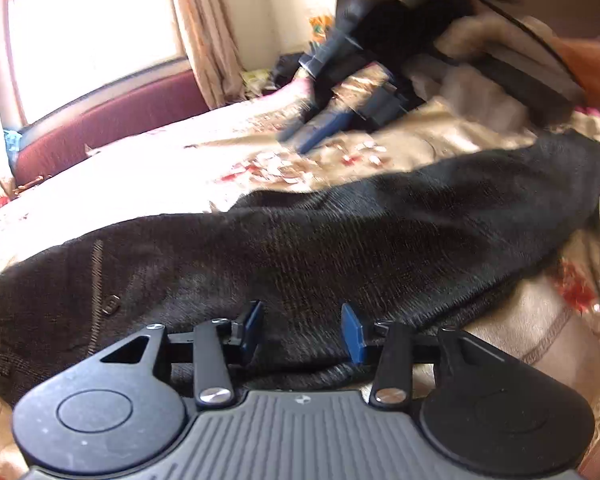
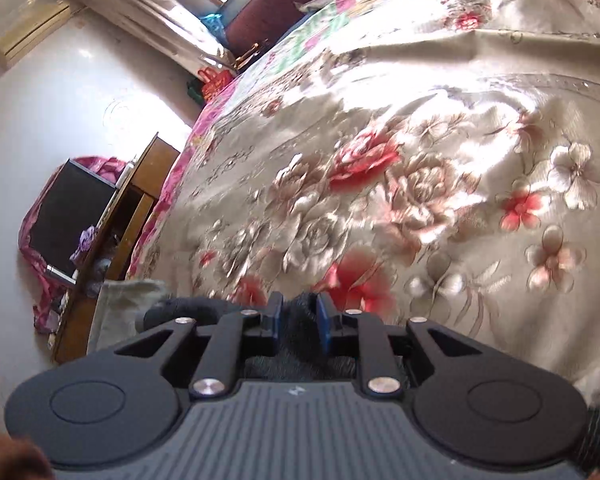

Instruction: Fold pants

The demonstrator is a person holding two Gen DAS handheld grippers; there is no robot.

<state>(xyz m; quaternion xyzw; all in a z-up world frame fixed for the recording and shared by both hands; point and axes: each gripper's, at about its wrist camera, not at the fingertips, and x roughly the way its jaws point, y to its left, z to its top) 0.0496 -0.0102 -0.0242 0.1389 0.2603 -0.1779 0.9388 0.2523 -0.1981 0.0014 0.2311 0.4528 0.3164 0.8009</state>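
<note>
1. The dark pants lay stretched across the flowered bedspread, running from the waistband end with its button at the lower left of the left wrist view up toward the far right.
2. The left gripper hovered low over the near edge of the pants. Its jaws stood apart with dark cloth showing beneath the gap, and neither pad looked pressed on the fabric.
3. The right gripper had its jaws drawn close together, with a tuft of dark ribbed fabric bunched between the blue pads. It looked clamped on a part of the pants, though which edge could not be told from its own view.
4. In the left wrist view the right gripper appeared blurred above the bedspread beyond the pants, with a sleeve behind it.
5. Beyond the bed a window and a curtain showed; a wooden cabinet stood beside the bed in the right wrist view.
6. My judgement: the step in hand was an early fold, one end of the pants being carried over while the rest lay flat.
7. The next move likely called for the left gripper to pinch the near edge, so both ends could travel evenly and land aligned without wrinkles.
</note>
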